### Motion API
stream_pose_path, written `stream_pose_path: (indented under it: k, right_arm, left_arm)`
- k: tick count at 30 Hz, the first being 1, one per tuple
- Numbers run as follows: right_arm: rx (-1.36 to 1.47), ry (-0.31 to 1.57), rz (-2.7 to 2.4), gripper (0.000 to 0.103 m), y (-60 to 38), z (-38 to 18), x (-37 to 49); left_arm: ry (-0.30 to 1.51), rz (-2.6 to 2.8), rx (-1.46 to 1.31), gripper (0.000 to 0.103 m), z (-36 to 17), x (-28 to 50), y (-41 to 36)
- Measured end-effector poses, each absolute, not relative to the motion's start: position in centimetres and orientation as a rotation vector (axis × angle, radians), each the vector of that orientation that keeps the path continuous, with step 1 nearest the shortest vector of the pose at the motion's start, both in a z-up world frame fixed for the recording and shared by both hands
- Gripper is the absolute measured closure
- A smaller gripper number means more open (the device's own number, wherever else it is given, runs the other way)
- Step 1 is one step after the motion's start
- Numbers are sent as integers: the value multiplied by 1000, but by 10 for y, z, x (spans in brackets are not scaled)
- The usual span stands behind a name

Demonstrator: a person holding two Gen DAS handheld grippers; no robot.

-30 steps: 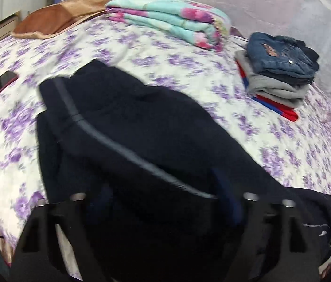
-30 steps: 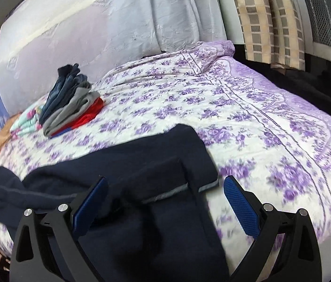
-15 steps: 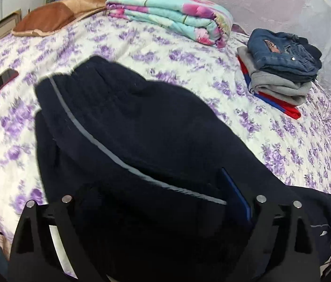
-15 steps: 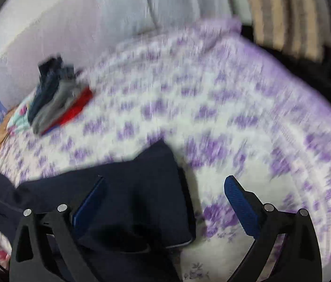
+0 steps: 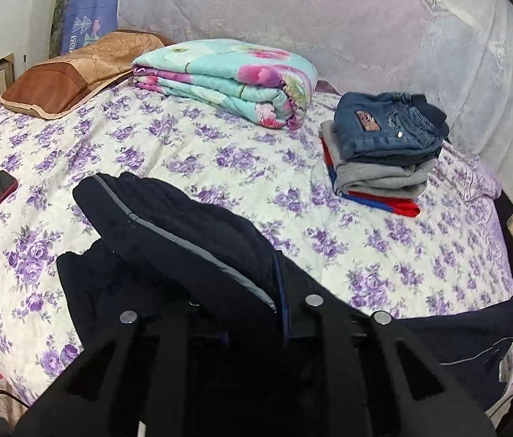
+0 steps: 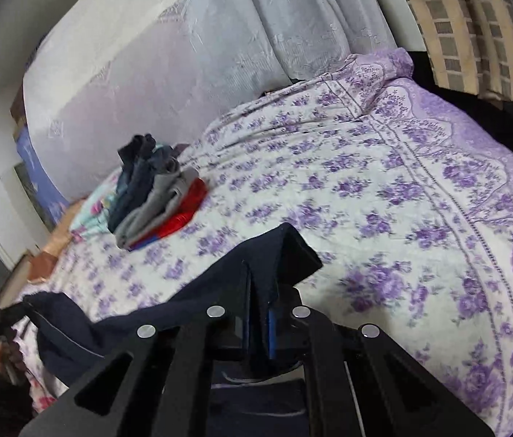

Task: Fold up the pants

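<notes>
Navy pants (image 5: 190,240) with grey stripe, bunched, lifted

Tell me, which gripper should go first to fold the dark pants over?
Probably the right gripper. It pinches a thin end of the navy pants with bare bedspread ahead. The left gripper is shut on a bulkier bunch, so it looks better as the anchor.
</notes>
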State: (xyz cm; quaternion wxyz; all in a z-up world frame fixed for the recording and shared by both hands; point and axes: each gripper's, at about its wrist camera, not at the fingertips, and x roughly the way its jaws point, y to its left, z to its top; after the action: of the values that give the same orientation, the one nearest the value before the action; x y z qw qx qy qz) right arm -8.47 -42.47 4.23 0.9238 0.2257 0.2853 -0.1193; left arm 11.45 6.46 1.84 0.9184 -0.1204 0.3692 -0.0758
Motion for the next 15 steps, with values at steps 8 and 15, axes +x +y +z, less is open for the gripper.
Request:
stream_pose_path:
  k: [8,15]
  right_arm:
    - [539,584,-219,97,-458,52,-32]
    - [431,843,-535,45,-508,21,101]
  left_arm:
    - [759,-188,-230,86,45,158,51]
    - [1021,-107,-326,80,30,326,44]
